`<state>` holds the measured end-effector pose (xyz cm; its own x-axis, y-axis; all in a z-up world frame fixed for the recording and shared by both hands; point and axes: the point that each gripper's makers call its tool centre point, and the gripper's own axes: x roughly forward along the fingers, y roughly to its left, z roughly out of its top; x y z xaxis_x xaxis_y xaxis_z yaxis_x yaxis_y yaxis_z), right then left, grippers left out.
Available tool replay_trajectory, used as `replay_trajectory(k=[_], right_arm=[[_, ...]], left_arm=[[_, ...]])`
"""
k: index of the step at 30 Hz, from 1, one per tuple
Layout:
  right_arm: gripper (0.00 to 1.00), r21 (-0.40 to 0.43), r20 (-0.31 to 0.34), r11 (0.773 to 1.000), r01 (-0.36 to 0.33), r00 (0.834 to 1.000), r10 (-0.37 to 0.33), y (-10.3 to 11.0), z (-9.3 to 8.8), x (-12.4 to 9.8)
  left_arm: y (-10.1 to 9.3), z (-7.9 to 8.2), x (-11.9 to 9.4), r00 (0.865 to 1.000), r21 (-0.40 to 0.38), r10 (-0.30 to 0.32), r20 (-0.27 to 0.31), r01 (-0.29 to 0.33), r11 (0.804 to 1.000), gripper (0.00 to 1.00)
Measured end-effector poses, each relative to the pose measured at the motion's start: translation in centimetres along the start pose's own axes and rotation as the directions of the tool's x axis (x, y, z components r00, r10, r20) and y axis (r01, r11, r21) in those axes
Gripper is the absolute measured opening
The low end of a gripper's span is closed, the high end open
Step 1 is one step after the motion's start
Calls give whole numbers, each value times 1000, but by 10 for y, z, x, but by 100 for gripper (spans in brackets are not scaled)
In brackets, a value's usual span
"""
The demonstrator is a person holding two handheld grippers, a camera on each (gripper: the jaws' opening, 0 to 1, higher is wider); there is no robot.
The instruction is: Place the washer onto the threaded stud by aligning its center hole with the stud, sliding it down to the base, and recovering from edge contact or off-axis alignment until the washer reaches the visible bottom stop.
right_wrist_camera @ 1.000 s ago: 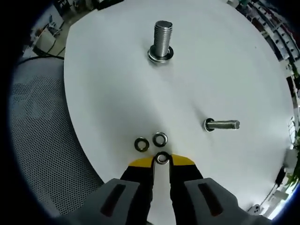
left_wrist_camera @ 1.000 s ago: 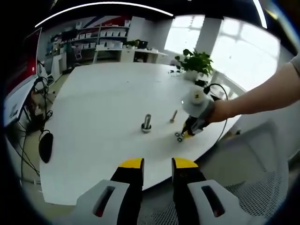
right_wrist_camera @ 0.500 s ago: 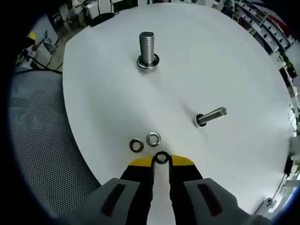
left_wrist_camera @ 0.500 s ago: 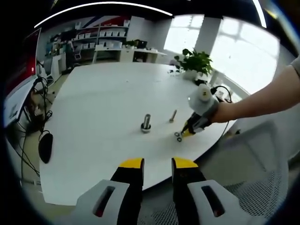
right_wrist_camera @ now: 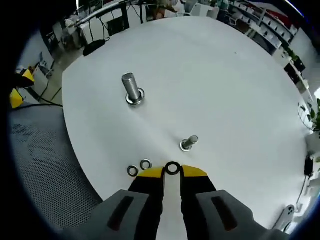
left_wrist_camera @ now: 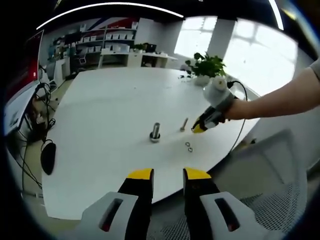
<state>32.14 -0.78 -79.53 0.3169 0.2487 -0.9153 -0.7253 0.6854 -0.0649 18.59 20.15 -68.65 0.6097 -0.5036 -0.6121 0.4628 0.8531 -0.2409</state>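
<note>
Right gripper (right_wrist_camera: pixel 172 172): jaws closed on the washer (right_wrist_camera: pixel 172 168), which sits pinched at the yellow tips, raised clear of the counter (right_wrist_camera: pixel 225 75)
Washer, handling: judged light, rigid and smooth metal; thin edge gives little purchase, so liable to twist or slip out if it catches on a thread
Washer, hold: taken by the rim with the centre hole left open; judged the right place, since the hole must stay clear for the stud
Spare washers (right_wrist_camera: pixel 139 167): two lie flat on the counter just beside the right gripper's tips, close together, near the counter edge
Small bolt (right_wrist_camera: pixel 189 143): on the counter a little beyond the tips, apart from the spare washers; whether upright or lying cannot be told
Threaded stud (right_wrist_camera: pixel 132 89): stands upright further out, with a collar or washer at its base; well apart from the held washer
Alignment: not yet begun; the washer is away from the stud axis
Left gripper (left_wrist_camera: pixel 167 176): held back beyond the near counter edge, jaws parted with a gap between them and nothing held
Right gripper as seen from the left gripper view (left_wrist_camera: pixel 199 128): above the counter, near the small bolt, held by a person's hand (left_wrist_camera: pixel 236 108)
Counter surface: white, round, smooth and hard; a dropped washer would likely roll or skid
Room: mesh chair by the near edge, potted plant (left_wrist_camera: pixel 208 66) and bright windows beyond, shelving (left_wrist_camera: pixel 107 40) on the far wall
</note>
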Motion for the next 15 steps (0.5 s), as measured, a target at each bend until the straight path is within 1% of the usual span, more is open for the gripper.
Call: replay_trajectory(k=[3,4,6,9,12,15], right_arm=[[13,11,28,1000,6,1000,-7,-4,8,-4],[13,12,54,1000,16,998,-17,-7,14,-7],[13,15,70,1000,22,997,-23,-8,18,-9],[13,-13,100,999,52,994,-50,-11,24,-13],[13,-25,111,998,57,992,-54,-11,27,-14],[13,-40,108,998,56,993,-51,-11,28,-12]], left_arm=[[0,0,0,1000,0,0,0,0,1000,21],[0,0,0,1000,0,0,-1,0,1000,21],[0,0,0,1000,1,-1,-2,1,1000,21],[0,0,0,1000,0,1,-2,-1,1000,21],[1,0,0,1000,-2,2,1,-2,1000,21],[0,0,0,1000,0,1,-1,-1,1000,20]])
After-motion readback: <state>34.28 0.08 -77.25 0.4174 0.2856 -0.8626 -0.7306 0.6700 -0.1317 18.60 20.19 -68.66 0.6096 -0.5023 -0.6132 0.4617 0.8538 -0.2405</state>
